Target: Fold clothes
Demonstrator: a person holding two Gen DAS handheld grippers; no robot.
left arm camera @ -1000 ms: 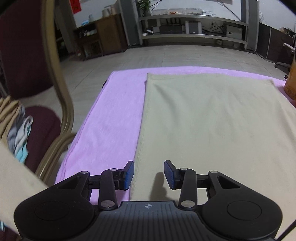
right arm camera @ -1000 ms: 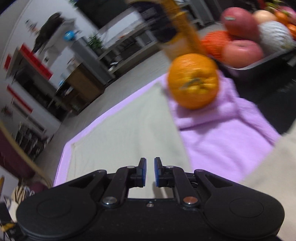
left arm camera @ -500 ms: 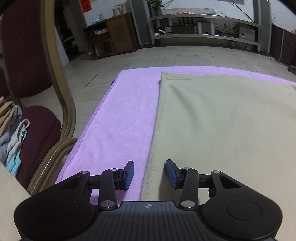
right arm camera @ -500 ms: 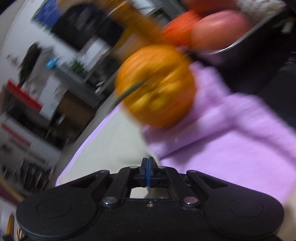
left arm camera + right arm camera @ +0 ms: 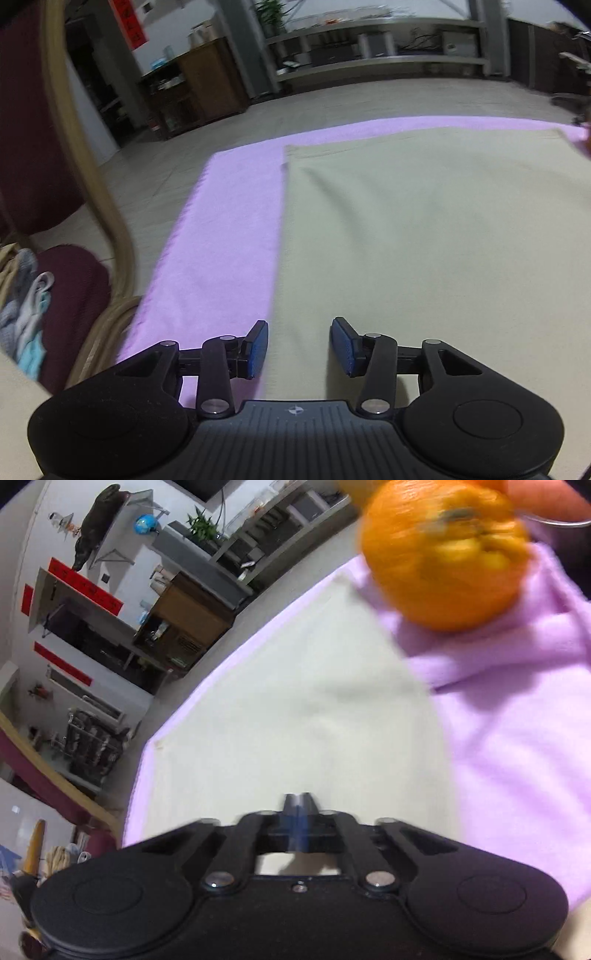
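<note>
We see the beige cloth (image 5: 424, 240) spread flat on a pink towel (image 5: 221, 229) ahead of our left gripper (image 5: 300, 345), whose jaws stand apart over its left edge. Our right gripper (image 5: 297, 805) is closed on nothing above the cloth, an orange (image 5: 443, 554) ahead to its right, beside a blurred fruit tray (image 5: 565, 522).

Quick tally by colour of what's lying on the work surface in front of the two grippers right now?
Beige: 1, the beige garment
Pink: 1, the pink towel under it
Orange: 1, the orange fruit on the towel's bunched part
Total: 3
</note>
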